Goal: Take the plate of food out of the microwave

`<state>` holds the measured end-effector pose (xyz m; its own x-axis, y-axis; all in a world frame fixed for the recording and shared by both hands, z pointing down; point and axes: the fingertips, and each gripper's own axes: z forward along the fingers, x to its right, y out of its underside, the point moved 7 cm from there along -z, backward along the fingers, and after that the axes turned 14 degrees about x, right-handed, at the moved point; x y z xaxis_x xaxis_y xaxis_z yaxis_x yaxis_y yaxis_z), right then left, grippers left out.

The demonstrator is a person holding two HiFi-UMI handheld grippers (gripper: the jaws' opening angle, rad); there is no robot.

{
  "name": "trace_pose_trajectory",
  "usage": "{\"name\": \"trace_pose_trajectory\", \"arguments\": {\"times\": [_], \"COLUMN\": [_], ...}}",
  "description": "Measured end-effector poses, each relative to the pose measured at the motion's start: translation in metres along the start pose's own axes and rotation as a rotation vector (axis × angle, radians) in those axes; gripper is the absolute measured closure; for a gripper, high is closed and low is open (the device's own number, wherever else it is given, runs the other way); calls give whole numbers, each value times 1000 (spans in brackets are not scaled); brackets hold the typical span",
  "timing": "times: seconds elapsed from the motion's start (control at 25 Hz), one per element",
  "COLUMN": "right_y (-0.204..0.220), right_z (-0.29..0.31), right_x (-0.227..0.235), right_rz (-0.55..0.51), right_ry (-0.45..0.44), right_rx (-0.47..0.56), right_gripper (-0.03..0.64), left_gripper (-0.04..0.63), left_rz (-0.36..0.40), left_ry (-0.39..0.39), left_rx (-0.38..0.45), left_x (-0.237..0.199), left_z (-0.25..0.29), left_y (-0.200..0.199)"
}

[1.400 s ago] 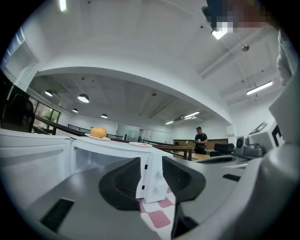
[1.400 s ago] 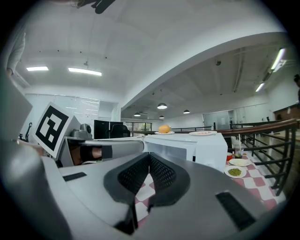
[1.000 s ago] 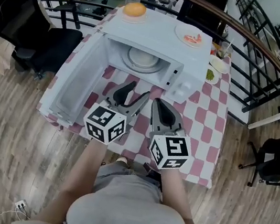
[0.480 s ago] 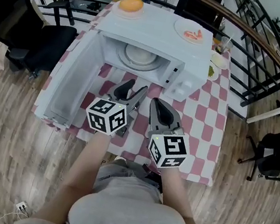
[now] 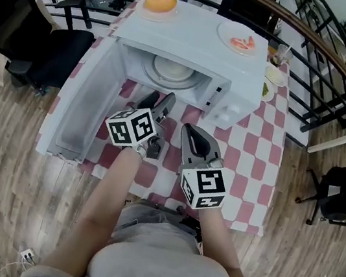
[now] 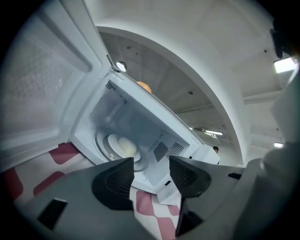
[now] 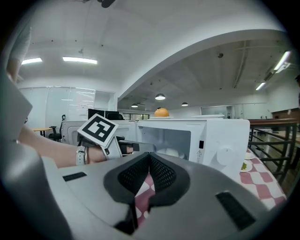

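The white microwave [image 5: 193, 56] stands on the checked table with its door [image 5: 83, 103] swung wide to the left. Inside, on the turntable, sits a white plate [image 5: 171, 70] with pale food [image 6: 123, 146]; the right gripper view also shows the plate [image 7: 168, 152]. My left gripper [image 5: 158, 102] is just before the cavity's mouth, its jaws open and empty [image 6: 151, 164]. My right gripper [image 5: 186, 129] hangs back over the tablecloth, jaws shut on nothing [image 7: 149, 159].
On top of the microwave rest an orange on a plate [image 5: 160, 2] and a plate of red food [image 5: 241, 43]. A small plate of greens [image 5: 265, 89] lies right of the microwave. A black railing [image 5: 316, 66] rings the table, and an office chair [image 5: 48, 61] stands left.
My left gripper has moved forward and up towards the microwave's opening. The right gripper has stayed almost in place, still shut.
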<state>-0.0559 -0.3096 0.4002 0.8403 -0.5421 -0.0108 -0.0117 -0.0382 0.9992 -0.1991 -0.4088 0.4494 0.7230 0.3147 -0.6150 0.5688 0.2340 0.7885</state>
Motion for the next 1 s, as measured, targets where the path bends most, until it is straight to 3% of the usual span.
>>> {"name": "trace_pose_trajectory", "arguments": {"times": [0.16, 0.4, 0.72, 1.0], "right_y": [6, 16, 31, 47], "right_z": [3, 10, 25, 41], "right_x": [7, 13, 25, 39], "right_rz": [10, 28, 69, 125], "right_ry": [6, 7, 21, 65], "right_rx": [-10, -21, -55, -123], "right_gripper": [594, 594, 594, 594], "left_gripper": [368, 296, 285, 276], "left_rz": [-83, -189, -400, -463], "left_ry": [-76, -203, -358, -495], "left_rx": [-4, -38, -32, -70], "left_x": [-16, -40, -70, -86], "left_z": [14, 33, 58, 77], "left_y": [8, 22, 33, 46]}}
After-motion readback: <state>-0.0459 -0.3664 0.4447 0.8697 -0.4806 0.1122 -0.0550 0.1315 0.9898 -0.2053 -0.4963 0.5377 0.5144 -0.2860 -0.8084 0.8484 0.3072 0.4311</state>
